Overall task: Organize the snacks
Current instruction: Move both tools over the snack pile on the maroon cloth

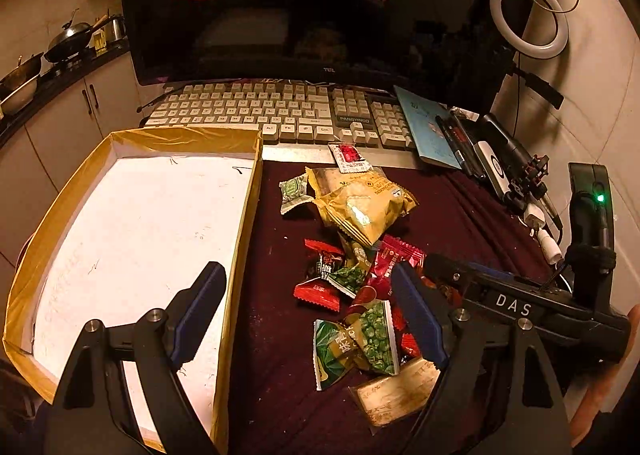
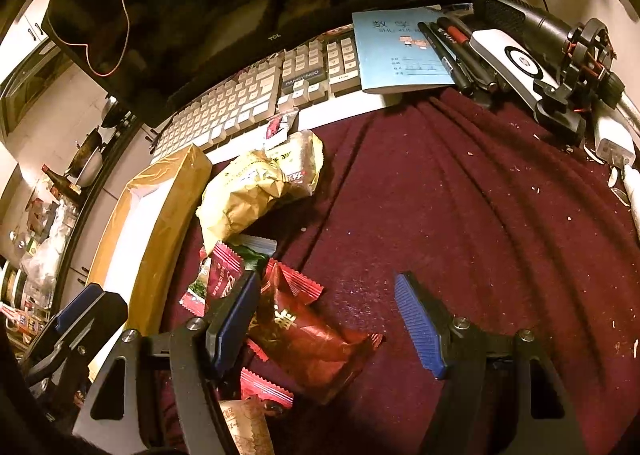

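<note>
A pile of snack packets lies on the maroon cloth (image 1: 460, 215): a yellow bag (image 1: 360, 207), a small green packet (image 1: 294, 191), a green pea packet (image 1: 360, 339), red candies (image 1: 318, 293) and a beige packet (image 1: 396, 391). To the left stands a box (image 1: 240, 255) with gold-taped walls and a bare white floor. My left gripper (image 1: 312, 315) is open, straddling the box's right wall, one finger over the box, the other over the pile. My right gripper (image 2: 328, 319) is open low over the cloth, with a large red packet (image 2: 304, 339) lying between its fingers by the left one.
A keyboard (image 1: 280, 111) and a dark monitor (image 1: 320, 7) stand behind the snacks. A red-white sachet (image 1: 350, 157) lies at the keyboard's edge. A blue notebook (image 2: 400, 51), pens (image 2: 452, 51), a microphone (image 2: 520, 19) and chargers crowd the right; a ring light (image 1: 528, 15) hangs behind. A kitchen counter lies far left.
</note>
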Action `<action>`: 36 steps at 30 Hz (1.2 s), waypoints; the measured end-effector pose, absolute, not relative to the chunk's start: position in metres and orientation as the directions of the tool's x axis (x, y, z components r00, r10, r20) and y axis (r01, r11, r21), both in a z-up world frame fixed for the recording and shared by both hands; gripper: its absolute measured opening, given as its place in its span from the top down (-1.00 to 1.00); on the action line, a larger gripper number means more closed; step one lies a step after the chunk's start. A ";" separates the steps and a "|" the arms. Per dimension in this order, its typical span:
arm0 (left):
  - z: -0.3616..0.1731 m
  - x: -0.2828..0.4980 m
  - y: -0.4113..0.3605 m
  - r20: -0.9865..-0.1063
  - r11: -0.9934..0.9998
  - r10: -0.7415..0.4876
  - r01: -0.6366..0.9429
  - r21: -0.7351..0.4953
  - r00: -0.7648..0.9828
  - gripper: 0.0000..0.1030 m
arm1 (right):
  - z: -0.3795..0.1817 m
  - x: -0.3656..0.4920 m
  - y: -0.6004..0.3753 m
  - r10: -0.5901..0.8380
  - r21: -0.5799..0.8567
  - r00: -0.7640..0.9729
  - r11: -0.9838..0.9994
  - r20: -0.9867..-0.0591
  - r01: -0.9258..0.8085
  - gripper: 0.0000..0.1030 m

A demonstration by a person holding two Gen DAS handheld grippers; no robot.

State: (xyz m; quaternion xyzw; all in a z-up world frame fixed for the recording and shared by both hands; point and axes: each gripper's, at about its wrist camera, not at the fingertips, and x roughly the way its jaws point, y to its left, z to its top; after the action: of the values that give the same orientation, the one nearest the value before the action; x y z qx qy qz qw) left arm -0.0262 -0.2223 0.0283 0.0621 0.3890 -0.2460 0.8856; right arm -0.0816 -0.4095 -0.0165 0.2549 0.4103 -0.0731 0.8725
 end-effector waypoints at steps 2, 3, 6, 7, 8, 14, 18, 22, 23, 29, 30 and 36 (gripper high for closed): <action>0.028 -0.026 -0.222 -0.721 0.872 -0.385 0.483 -0.080 0.576 -0.65 | -0.017 -0.081 -0.409 0.083 0.385 0.653 0.860 -0.753 0.335 -0.38; 0.028 -0.026 -0.222 -0.721 0.872 -0.385 0.483 -0.080 0.576 -0.65 | -0.017 -0.082 -0.409 0.085 0.386 0.653 0.860 -0.752 0.333 -0.38; 0.028 -0.027 -0.223 -0.720 0.871 -0.386 0.484 -0.079 0.577 -0.65 | -0.018 -0.082 -0.408 0.089 0.389 0.653 0.860 -0.752 0.332 -0.38; 0.028 -0.027 -0.223 -0.721 0.872 -0.385 0.484 -0.078 0.577 -0.65 | -0.018 -0.082 -0.409 0.091 0.391 0.652 0.859 -0.752 0.331 -0.38; 0.028 -0.027 -0.223 -0.721 0.872 -0.384 0.484 -0.077 0.577 -0.65 | -0.018 -0.082 -0.408 0.091 0.391 0.653 0.859 -0.752 0.330 -0.38; 0.027 -0.028 -0.225 -0.722 0.870 -0.385 0.487 -0.077 0.574 -0.65 | -0.017 -0.083 -0.408 0.092 0.390 0.655 0.861 -0.750 0.326 -0.38; 0.027 -0.028 -0.226 -0.722 0.871 -0.383 0.485 -0.075 0.576 -0.65 | -0.016 -0.083 -0.409 0.093 0.392 0.655 0.860 -0.750 0.326 -0.38; 0.028 -0.029 -0.225 -0.721 0.871 -0.381 0.485 -0.072 0.578 -0.65 | -0.015 -0.084 -0.408 0.094 0.393 0.657 0.860 -0.748 0.325 -0.38; 0.028 -0.029 -0.225 -0.721 0.872 -0.381 0.485 -0.071 0.578 -0.65 | -0.015 -0.085 -0.408 0.094 0.393 0.658 0.861 -0.747 0.324 -0.38; 0.028 -0.029 -0.225 -0.728 0.876 -0.372 0.478 -0.069 0.576 -0.65 | -0.015 -0.087 -0.409 0.102 0.400 0.662 0.860 -0.743 0.316 -0.35; 0.029 -0.029 -0.225 -0.729 0.877 -0.371 0.476 -0.071 0.575 -0.65 | -0.015 -0.087 -0.409 0.106 0.403 0.662 0.860 -0.742 0.314 -0.33; 0.030 -0.030 -0.225 -0.738 0.881 -0.362 0.467 -0.071 0.570 -0.65 | -0.013 -0.092 -0.413 0.127 0.429 0.676 0.852 -0.726 0.300 -0.31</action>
State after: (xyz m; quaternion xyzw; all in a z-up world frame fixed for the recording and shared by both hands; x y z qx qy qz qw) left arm -0.0303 -0.2249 0.0295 0.0657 0.4001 -0.2344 0.8836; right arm -0.0919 -0.4126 -0.0133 0.2676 0.3995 -0.0495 0.8754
